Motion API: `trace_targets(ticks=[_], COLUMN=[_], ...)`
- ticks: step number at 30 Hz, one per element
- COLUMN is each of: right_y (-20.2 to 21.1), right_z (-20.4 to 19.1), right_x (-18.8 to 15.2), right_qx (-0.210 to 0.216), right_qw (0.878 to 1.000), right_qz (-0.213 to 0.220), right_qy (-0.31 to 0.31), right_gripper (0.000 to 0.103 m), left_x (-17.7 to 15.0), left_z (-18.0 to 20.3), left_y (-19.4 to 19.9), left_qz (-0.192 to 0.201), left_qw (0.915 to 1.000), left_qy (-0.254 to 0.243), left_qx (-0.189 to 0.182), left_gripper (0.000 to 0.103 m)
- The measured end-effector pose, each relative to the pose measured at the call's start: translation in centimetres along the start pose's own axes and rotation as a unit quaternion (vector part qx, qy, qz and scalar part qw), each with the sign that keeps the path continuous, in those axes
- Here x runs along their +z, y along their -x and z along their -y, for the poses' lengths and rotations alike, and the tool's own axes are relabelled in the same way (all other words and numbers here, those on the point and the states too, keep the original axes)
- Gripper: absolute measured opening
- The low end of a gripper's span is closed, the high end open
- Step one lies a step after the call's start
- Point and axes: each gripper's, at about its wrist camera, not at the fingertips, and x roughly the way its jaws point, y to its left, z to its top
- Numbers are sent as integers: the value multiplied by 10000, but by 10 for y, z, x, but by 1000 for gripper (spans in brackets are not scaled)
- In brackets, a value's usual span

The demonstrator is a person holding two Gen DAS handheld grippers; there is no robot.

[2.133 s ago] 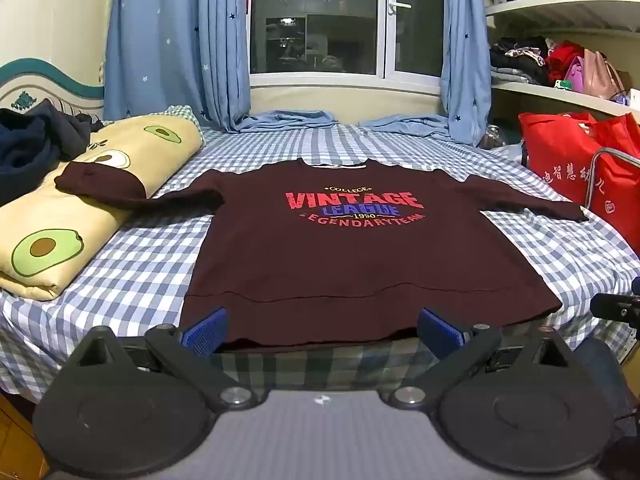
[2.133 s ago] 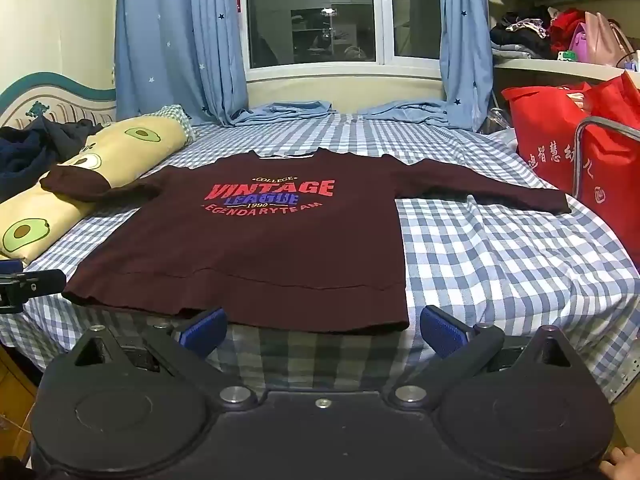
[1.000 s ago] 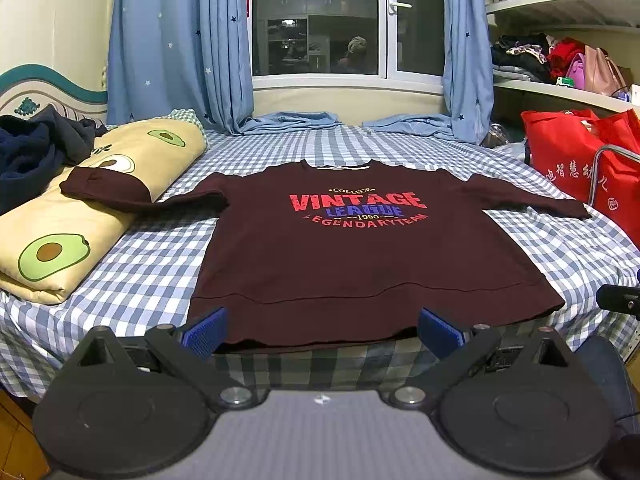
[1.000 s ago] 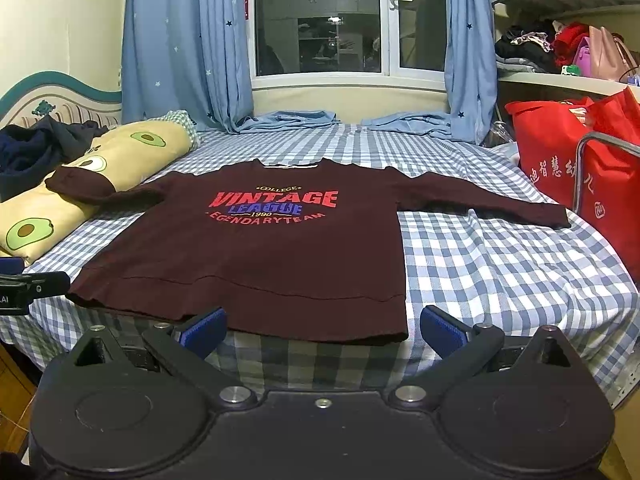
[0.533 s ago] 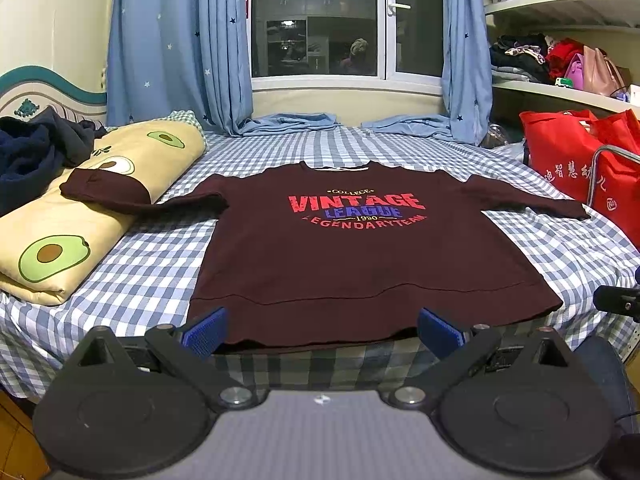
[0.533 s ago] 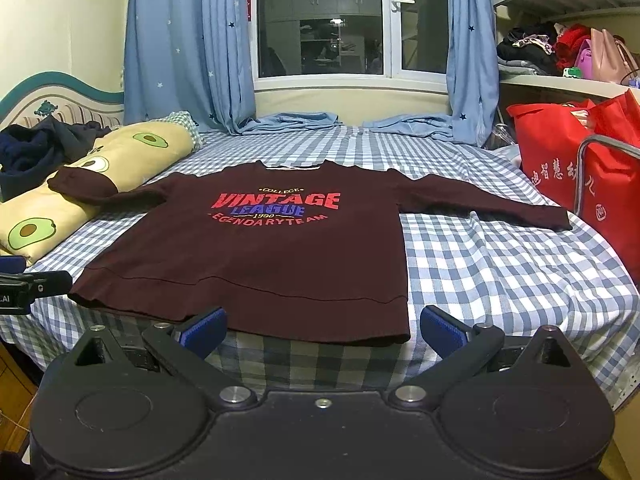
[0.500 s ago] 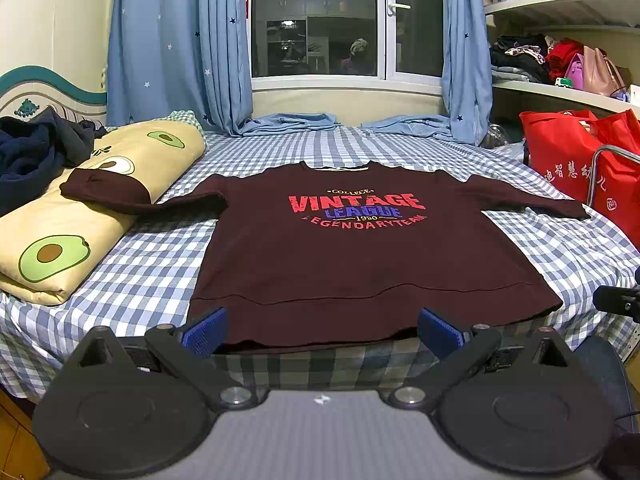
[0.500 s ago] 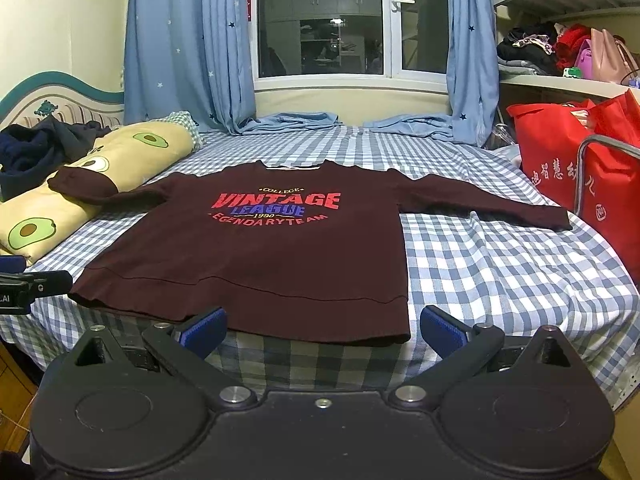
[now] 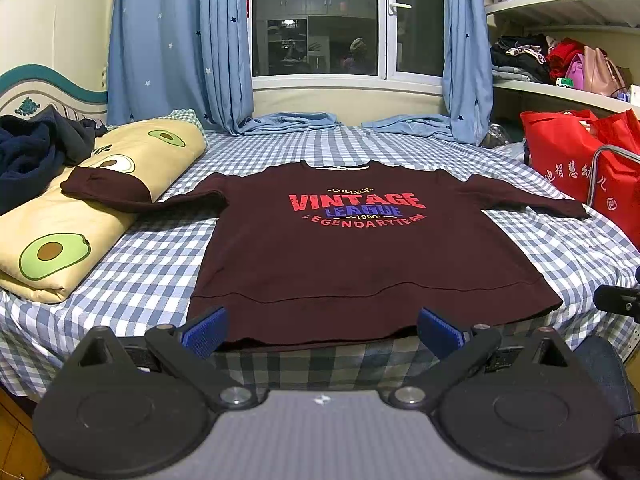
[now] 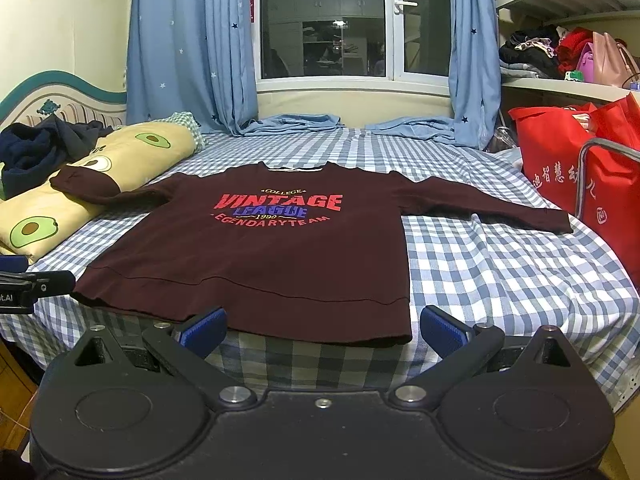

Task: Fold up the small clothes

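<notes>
- The maroon sweatshirt (image 9: 360, 252) lies spread flat, print side up, on the checked bed (image 9: 140, 272). Its hem sits at the near edge, right in front of both my claws, and its collar points away toward the window (image 9: 320, 20).
- Its body runs from hem to collar straight ahead of me. The longest line is sleeve to sleeve, across my view.
- The left sleeve (image 9: 108, 190) drapes up onto the avocado pillow (image 9: 60, 240). The right sleeve (image 10: 500, 204) lies flat on the bed, reaching toward the red bag (image 10: 568, 168).
- My left claw (image 9: 320, 326) is spread wide and holds nothing. It hangs just short of the hem, roughly centred on the garment.
- My right claw (image 10: 320, 326) is equally wide and empty. It faces the hem's right part, with the right corner (image 10: 400, 328) between its fingers in view.
- I judge folding has not begun. The right claw is nearer the right sleeve and corner, and the left claw must travel left for the pillow sleeve.
- That raised sleeve may drag when pulled in.
</notes>
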Motion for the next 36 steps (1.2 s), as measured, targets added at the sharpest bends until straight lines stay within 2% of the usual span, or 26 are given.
trace_targets(ticks=[21, 36], right_y=[1, -8], right_z=[1, 2], right_x=[-1, 16], right_qx=[-12, -49], right_qw=[10000, 9999], right_qz=[2, 60], right_qy=[36, 121], right_gripper=[102, 102], left_x=[0, 4], left_z=[2, 4], left_y=[0, -13], left_qz=[-8, -59], left_qw=[10000, 9999], left_qy=[-6, -126], left_qx=[4, 7], left_gripper=[102, 102])
